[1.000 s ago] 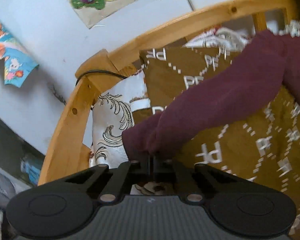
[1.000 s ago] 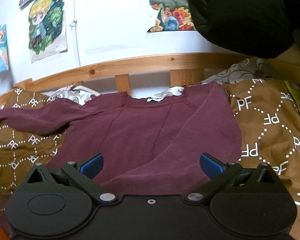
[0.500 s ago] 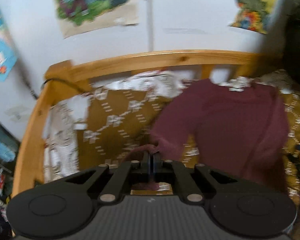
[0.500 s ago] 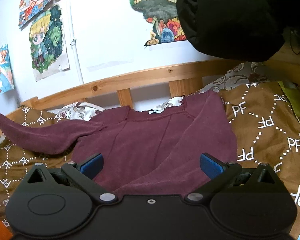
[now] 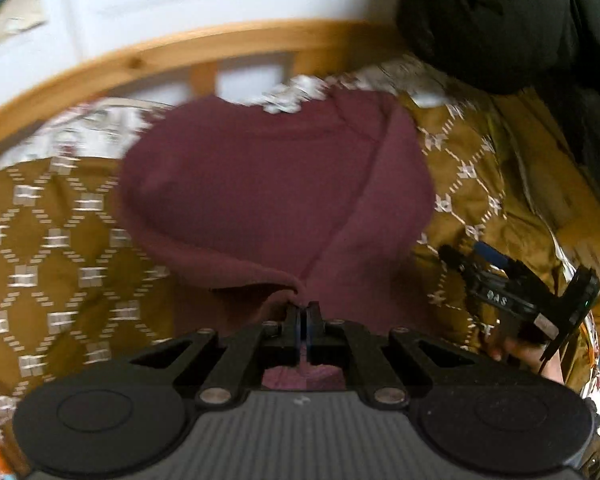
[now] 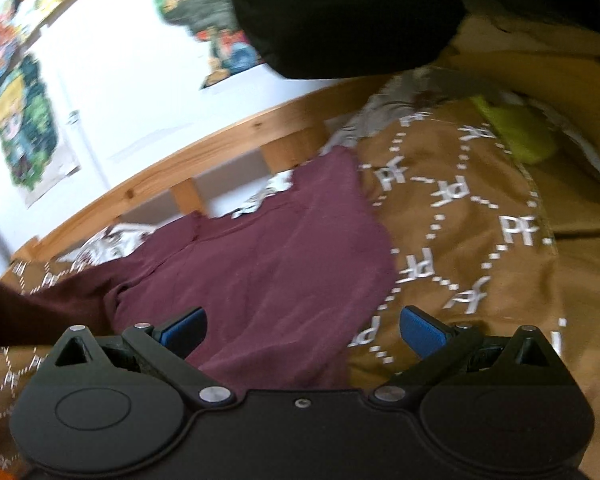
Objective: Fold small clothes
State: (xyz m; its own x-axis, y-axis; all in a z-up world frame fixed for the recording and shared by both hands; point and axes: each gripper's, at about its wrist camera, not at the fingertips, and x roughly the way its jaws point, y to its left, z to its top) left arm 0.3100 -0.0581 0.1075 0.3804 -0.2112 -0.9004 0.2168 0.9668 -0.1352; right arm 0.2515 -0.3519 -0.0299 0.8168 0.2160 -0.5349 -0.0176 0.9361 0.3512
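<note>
A maroon sweater point(image 5: 260, 184) lies spread on a brown patterned blanket point(image 5: 52, 232). My left gripper point(image 5: 302, 316) is shut on the cuff of the sweater's left sleeve point(image 5: 204, 256), which is drawn across over the body. My right gripper point(image 6: 302, 330) is open and empty, its blue pads point(image 6: 422, 330) just above the sweater's right lower part point(image 6: 260, 280). It also shows in the left wrist view point(image 5: 512, 288) at the right, off the sweater's edge. The lifted sleeve shows at the left of the right wrist view point(image 6: 28, 312).
A wooden bed rail point(image 5: 180, 56) runs along the back, with a white wall and posters point(image 6: 24, 128) behind. A black bundle point(image 6: 340, 12) hangs at the upper right. A yellow-green item point(image 6: 516, 132) lies on the blanket at the right.
My left gripper has carried the sleeve from the far left across over the sweater's body. My right gripper has tilted and shifted right, staying open.
</note>
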